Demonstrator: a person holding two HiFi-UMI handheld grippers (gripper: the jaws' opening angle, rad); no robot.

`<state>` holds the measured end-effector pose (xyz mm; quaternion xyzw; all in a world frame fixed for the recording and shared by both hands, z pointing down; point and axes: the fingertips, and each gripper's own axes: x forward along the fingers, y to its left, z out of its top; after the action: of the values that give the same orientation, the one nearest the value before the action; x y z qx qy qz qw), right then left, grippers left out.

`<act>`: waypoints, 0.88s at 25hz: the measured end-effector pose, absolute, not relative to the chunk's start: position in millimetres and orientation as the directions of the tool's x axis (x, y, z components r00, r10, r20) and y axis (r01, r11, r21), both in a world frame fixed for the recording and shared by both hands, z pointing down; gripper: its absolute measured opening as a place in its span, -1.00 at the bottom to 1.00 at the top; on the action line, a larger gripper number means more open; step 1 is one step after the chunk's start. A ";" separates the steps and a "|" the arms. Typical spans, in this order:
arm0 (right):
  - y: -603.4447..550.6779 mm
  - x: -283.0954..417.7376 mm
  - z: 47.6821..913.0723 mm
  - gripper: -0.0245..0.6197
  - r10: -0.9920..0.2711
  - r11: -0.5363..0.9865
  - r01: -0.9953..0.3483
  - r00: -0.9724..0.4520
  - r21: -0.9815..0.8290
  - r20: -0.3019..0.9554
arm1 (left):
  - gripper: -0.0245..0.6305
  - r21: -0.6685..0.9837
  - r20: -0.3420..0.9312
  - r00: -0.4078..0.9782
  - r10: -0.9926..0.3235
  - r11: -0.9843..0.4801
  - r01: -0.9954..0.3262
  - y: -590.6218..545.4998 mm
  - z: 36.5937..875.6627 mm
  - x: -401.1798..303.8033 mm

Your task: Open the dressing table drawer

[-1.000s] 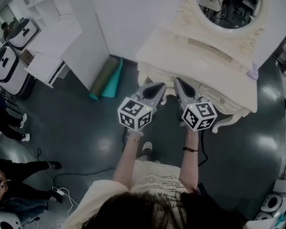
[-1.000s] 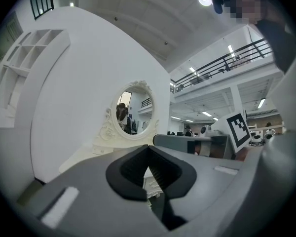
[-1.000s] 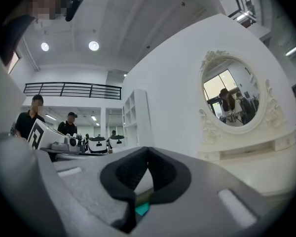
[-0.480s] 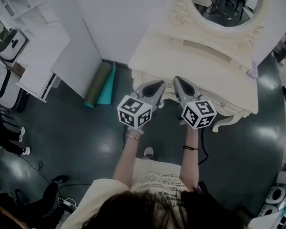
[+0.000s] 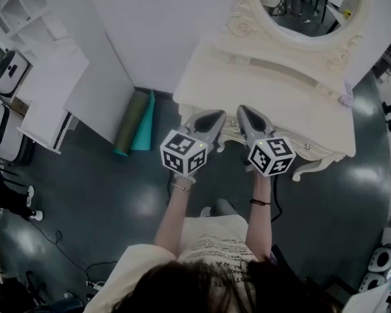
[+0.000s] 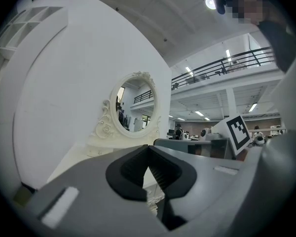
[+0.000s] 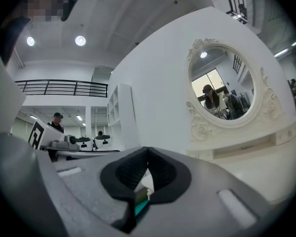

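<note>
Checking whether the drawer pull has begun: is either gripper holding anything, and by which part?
Nothing is held: the left gripper and right gripper are both shut, with nothing between their jaws.

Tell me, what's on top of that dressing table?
An oval mirror at the back, a small lilac object at the right edge. The left hand-held gripper and right hand-held gripper cover part of the front.
</note>
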<state>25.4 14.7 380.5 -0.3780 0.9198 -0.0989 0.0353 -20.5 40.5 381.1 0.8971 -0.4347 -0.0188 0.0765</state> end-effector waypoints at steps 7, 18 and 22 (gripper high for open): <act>-11.0 25.0 384.4 -0.91 -0.711 0.682 -0.701 -0.702 -0.206 0.035 | -0.93 0.177 0.039 0.634 -0.773 -0.619 -0.765 17.3 386.3 -20.0; -71.7 26.2 393.2 -0.91 -0.695 0.694 -0.688 -0.717 -0.212 0.053 | -0.93 0.187 0.046 0.622 -0.781 -0.605 -0.774 -41.6 392.5 -18.6; -99.3 29.7 396.0 -0.91 -0.687 0.699 -0.681 -0.724 -0.216 0.062 | -0.93 0.193 0.051 0.620 -0.783 -0.602 -0.775 -69.0 395.0 -12.3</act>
<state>29.7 -99.3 396.0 -0.3710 0.9217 -0.1127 0.0117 -12.3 -69.0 395.0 0.8947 -0.4353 -0.0195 0.0982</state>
